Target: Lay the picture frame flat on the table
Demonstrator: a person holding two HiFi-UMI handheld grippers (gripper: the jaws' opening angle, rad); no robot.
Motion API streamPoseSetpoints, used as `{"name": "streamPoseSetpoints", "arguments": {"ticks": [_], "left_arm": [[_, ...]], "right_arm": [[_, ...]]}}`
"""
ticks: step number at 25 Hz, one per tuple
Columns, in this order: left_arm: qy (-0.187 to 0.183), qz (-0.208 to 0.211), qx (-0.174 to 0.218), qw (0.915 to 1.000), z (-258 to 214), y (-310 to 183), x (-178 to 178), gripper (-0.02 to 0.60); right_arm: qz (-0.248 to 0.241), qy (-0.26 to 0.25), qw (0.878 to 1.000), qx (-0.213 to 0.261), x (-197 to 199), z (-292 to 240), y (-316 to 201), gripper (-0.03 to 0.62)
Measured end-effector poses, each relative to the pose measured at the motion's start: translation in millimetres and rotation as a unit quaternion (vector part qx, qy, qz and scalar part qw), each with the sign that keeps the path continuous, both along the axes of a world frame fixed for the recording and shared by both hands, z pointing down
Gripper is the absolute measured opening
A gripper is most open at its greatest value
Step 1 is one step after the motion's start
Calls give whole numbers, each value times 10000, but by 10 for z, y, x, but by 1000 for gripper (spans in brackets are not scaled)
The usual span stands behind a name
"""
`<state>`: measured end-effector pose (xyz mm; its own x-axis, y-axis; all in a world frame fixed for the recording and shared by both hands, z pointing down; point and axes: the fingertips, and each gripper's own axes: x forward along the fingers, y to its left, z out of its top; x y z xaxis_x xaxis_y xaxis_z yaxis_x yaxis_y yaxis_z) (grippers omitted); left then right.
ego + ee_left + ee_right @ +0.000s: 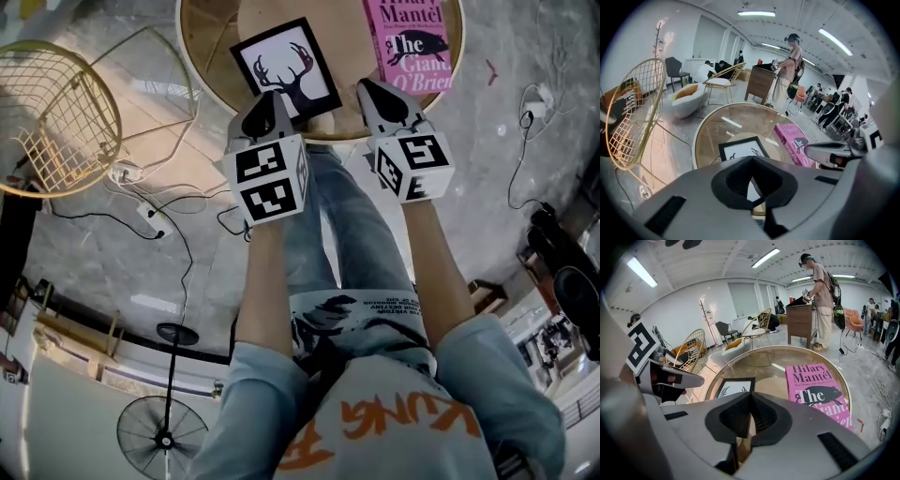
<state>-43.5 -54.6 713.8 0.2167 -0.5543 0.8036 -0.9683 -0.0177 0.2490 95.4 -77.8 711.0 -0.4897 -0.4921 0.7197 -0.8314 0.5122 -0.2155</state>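
The black picture frame with a white deer-antler print lies flat on the round glass table, near its front edge. My left gripper hovers just above the frame's near left corner, its jaws shut tip to tip with nothing between them. From the left gripper view, the frame lies just beyond the left gripper. My right gripper is at the table's front edge, right of the frame, jaws shut and empty. The right gripper view shows the right gripper with the frame ahead on the left.
A pink book lies on the table right of the frame. A gold wire chair stands left of the table. Cables and a power strip lie on the floor, with a standing fan nearer me. People stand farther off in the room.
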Motion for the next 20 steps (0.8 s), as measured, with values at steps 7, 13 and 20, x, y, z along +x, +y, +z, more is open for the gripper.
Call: {"name": "streamPoseSetpoints", "arguments": {"ticks": [7,13,20], "left_arm": [[139,-344,575,9977,-569,-51,52,18],[-4,-539,1133,9921,-1151,-371,68,18],[-237,-654,1641,9840,-1903,-581,-23,19]], "right_arm": [[59,-229,9997,81,-16,-415,0,-3],[45,-548,9976,411,-86,-976,-285,-3],[158,-618,9952,749,6,-1582,-550,-3]]}}
